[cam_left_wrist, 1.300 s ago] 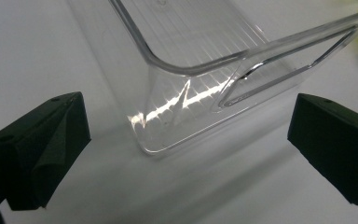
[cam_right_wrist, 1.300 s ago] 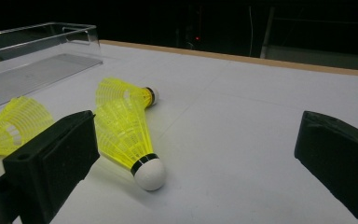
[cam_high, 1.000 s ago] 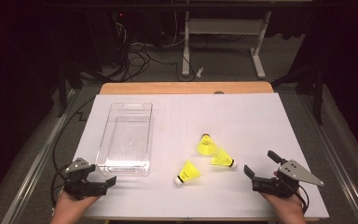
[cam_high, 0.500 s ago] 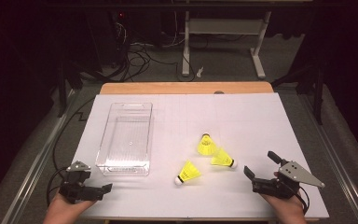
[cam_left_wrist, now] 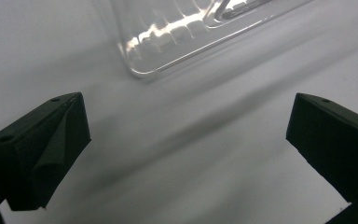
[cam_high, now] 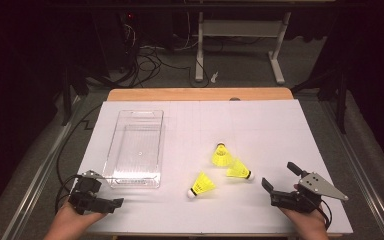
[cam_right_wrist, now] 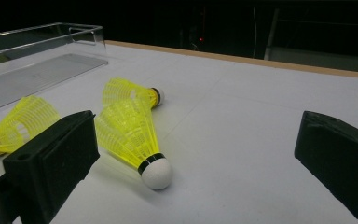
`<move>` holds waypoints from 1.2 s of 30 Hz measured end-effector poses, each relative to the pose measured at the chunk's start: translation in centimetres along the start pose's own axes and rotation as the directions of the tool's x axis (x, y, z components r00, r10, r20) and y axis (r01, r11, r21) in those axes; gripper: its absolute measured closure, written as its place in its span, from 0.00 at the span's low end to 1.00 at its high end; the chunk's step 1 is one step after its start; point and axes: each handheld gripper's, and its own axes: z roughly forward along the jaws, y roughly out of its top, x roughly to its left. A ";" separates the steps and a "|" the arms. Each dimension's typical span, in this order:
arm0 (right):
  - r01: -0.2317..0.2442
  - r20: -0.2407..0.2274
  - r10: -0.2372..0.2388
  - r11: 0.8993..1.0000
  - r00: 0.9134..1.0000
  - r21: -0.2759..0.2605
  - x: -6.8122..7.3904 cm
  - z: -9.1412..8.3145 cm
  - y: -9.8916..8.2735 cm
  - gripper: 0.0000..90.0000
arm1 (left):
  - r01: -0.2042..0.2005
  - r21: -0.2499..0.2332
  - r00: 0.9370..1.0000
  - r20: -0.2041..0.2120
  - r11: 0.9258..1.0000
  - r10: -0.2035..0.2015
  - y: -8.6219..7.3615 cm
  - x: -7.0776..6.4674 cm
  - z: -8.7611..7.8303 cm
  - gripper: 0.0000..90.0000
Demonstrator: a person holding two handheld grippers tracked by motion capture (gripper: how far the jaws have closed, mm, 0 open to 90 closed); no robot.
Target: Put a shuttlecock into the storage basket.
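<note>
Shuttlecocks, three yellow ones, lie in a loose cluster on the white table cover [cam_high: 280, 125], right of centre, with the clear tray [cam_high: 136, 148] well apart at their 9 o'clock. Going left to right: the left gripper [cam_high: 109, 204] rests near the tray's near corner at 7 o'clock of it, jaws wide and empty. The nearest-left shuttlecock [cam_high: 200, 185] lies with its cork toward 7 o'clock, the far one [cam_high: 220, 154] with its cork at 12, the right one [cam_high: 239, 170] with its cork toward 4. The right gripper [cam_high: 279, 179] sits at 4 o'clock of the cluster, jaws spread wide, holding nothing. A good pick likely starts with that right shuttlecock [cam_right_wrist: 133, 133]: come in low, straddle the firm cork end rather than the soft skirt, and close gently so the neighbours touching it are not nudged
</note>
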 end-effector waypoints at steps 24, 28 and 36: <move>0.002 -0.008 -0.002 1.000 1.000 0.002 0.0 0.1 0.0 0.00 | -0.024 0.213 0.999 -0.016 0.977 0.028 2.2 -0.1 -1.3 0.01; 0.001 -0.008 -0.001 1.000 1.000 0.005 0.1 0.1 0.0 0.00 | -0.032 0.246 0.999 -0.013 0.969 0.036 2.3 -0.2 -1.5 0.01; 0.003 -0.009 -0.003 1.000 1.000 0.005 0.1 0.1 0.0 0.00 | -0.052 0.327 0.998 -0.003 0.944 0.056 2.2 -0.6 -0.6 0.01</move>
